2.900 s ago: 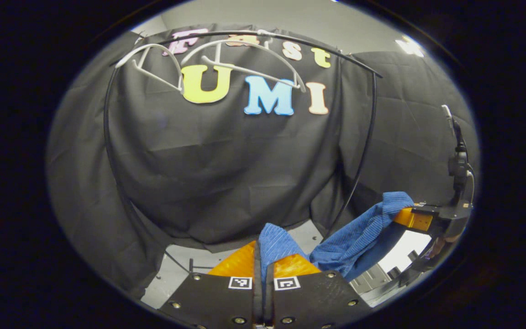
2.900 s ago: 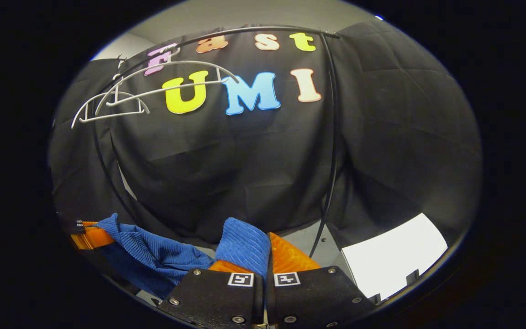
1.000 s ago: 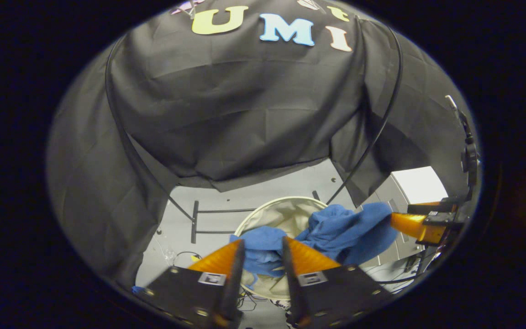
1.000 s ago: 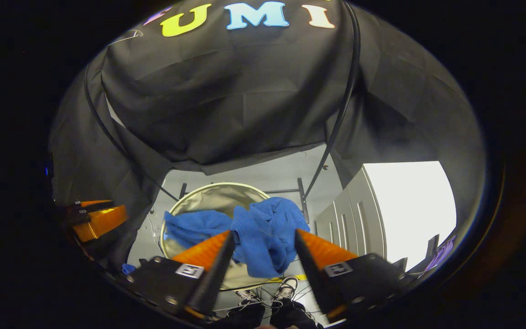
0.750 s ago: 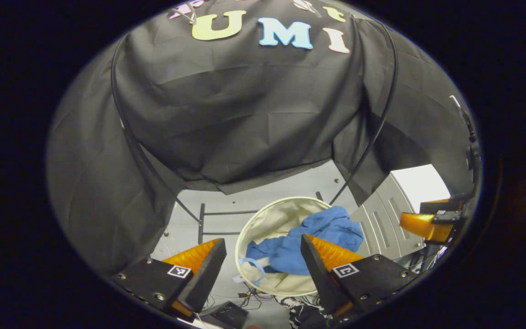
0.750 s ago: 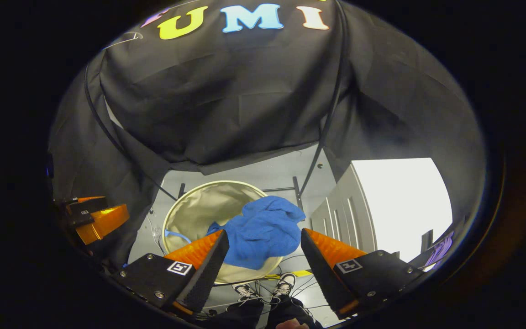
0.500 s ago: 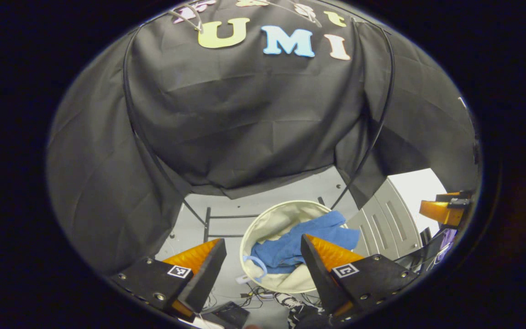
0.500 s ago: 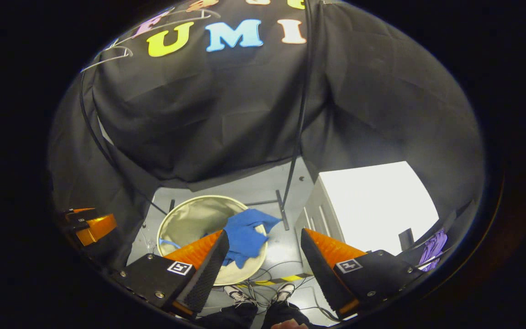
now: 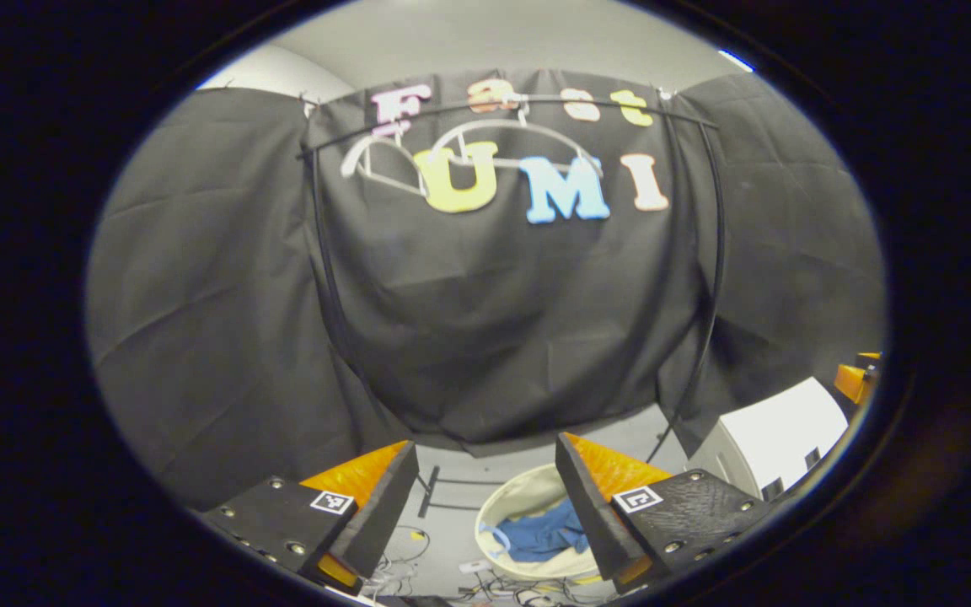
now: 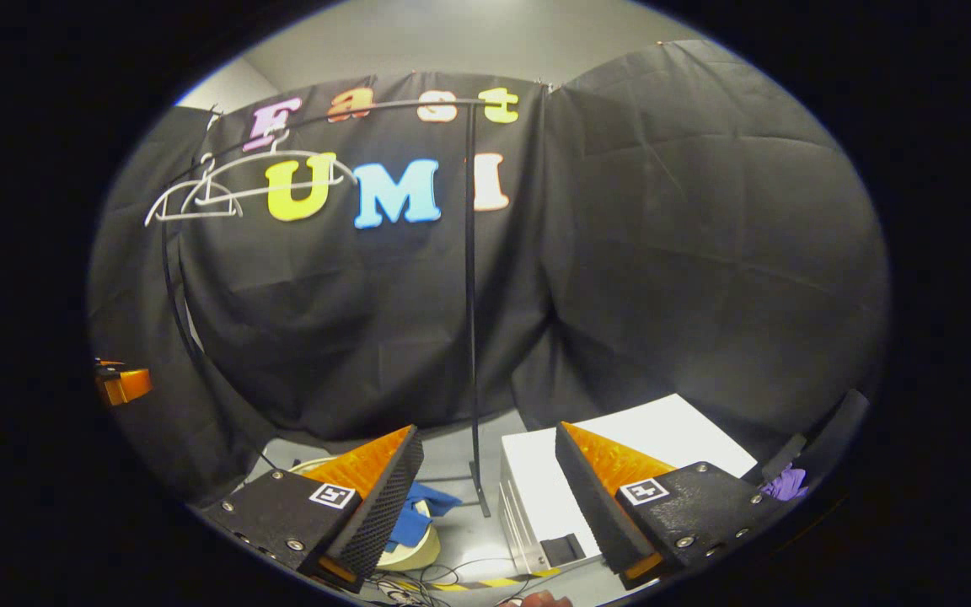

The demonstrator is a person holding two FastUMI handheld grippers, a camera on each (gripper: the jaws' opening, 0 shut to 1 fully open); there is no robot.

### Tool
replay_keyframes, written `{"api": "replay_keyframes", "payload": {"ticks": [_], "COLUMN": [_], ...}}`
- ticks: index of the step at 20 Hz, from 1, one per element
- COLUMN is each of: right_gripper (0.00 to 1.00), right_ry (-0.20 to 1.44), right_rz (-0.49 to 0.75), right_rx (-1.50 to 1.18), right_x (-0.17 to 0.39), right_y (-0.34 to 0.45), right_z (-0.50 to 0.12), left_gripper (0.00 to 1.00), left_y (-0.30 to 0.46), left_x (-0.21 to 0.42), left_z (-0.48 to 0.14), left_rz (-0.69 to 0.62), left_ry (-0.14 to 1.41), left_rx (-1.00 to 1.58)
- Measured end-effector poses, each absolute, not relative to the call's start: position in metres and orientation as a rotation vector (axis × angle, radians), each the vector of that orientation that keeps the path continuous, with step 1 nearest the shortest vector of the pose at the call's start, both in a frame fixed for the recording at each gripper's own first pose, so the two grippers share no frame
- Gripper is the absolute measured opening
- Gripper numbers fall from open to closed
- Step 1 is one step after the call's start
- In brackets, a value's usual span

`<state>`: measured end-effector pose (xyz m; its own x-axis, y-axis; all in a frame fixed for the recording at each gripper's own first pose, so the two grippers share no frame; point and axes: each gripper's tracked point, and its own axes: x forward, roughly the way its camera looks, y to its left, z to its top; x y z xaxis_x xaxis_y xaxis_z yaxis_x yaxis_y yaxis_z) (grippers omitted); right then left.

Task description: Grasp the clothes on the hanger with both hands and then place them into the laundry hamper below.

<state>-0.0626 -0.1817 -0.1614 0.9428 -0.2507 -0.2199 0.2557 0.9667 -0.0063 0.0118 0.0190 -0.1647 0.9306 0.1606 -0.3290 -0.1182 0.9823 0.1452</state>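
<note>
Blue clothes (image 9: 546,537) crumpled in the cream laundry hamper (image 9: 498,514), bottom centre of the left gripper view (one fold drapes over the rim in the right gripper view). Left gripper (image 9: 485,455) and right gripper (image 10: 488,440) both spread wide, holding nothing.

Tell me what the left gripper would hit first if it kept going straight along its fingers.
Probably the black cloth wall behind the garment rack; the open left gripper points at it, above the hamper. Depth is unclear.
</note>
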Motion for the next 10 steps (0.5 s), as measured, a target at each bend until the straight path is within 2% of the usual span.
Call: {"api": "replay_keyframes", "payload": {"ticks": [5, 6, 9, 10], "right_gripper": [0.97, 0.93, 0.92, 0.95], "right_ry": [-0.014, -0.060, -0.197, -0.245], "right_rz": [-0.272, -0.286, -0.312, -0.311], "right_rx": [0.026, 0.022, 0.026, 0.035], "right_x": [-0.077, -0.080, -0.090, -0.094], "right_y": [-0.215, -0.217, -0.206, -0.199], "right_z": [-0.083, -0.069, -0.032, -0.020], "left_gripper": [0.94, 0.94, 0.94, 0.94], "left_y": [-0.021, -0.023, -0.026, -0.025], "left_x": [-0.007, -0.011, -0.015, -0.016], "left_z": [-0.052, -0.030, 0.006, 0.015], "left_rz": [0.153, 0.146, 0.112, 0.105], "left_ry": [0.129, 0.083, -0.012, -0.029], "left_rx": [0.013, 0.003, -0.006, -0.009]}}
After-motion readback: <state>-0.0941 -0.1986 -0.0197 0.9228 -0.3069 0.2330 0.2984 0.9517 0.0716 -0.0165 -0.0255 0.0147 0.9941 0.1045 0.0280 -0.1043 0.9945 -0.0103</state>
